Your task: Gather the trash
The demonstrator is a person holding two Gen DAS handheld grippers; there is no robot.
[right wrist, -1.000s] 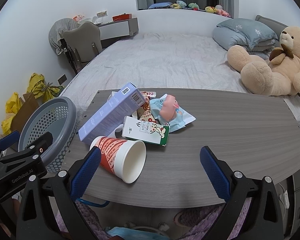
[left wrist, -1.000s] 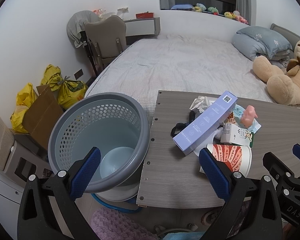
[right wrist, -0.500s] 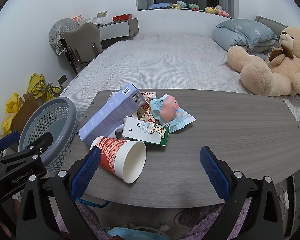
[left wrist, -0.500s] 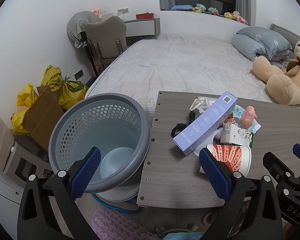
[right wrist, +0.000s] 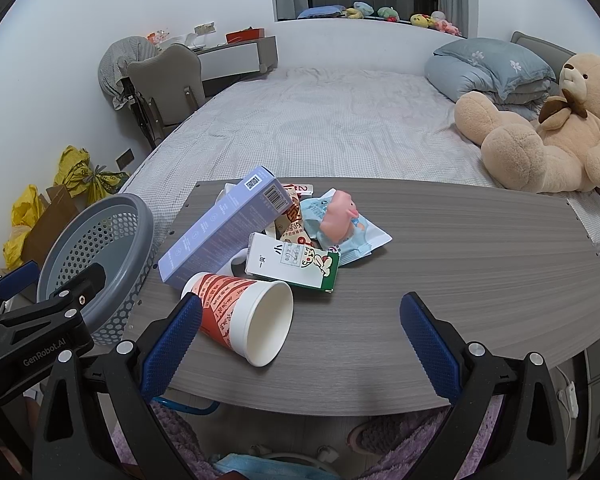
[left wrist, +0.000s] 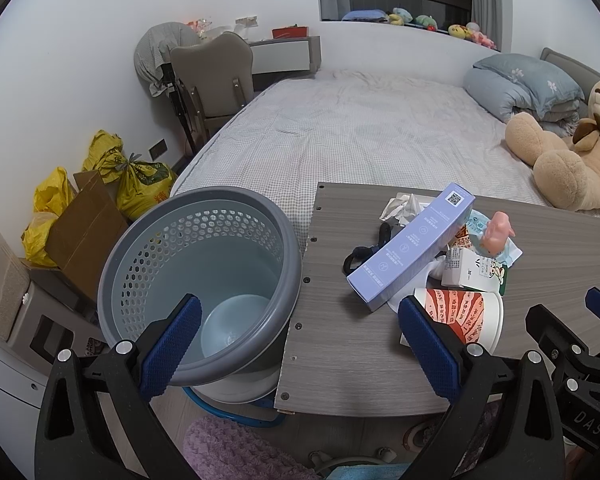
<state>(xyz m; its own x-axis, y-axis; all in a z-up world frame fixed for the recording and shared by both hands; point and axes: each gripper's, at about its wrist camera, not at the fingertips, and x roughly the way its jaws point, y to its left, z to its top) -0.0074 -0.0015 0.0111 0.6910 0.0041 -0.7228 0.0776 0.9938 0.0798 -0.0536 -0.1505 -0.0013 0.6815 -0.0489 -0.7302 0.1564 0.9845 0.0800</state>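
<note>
Right gripper (right wrist: 300, 344) wide, empty; paper cup (right wrist: 240, 316) at table's near edge: light, crushable—pinch rim gently.

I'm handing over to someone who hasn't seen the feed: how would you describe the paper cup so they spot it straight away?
Find the grey wood-grain table at the foot of the bed, then the heap of trash on its left half. The paper cup lies on its side at the heap's near edge, just in front of the long lilac box. It is the only round item there: red-patterned outside, with a white open mouth.
</note>
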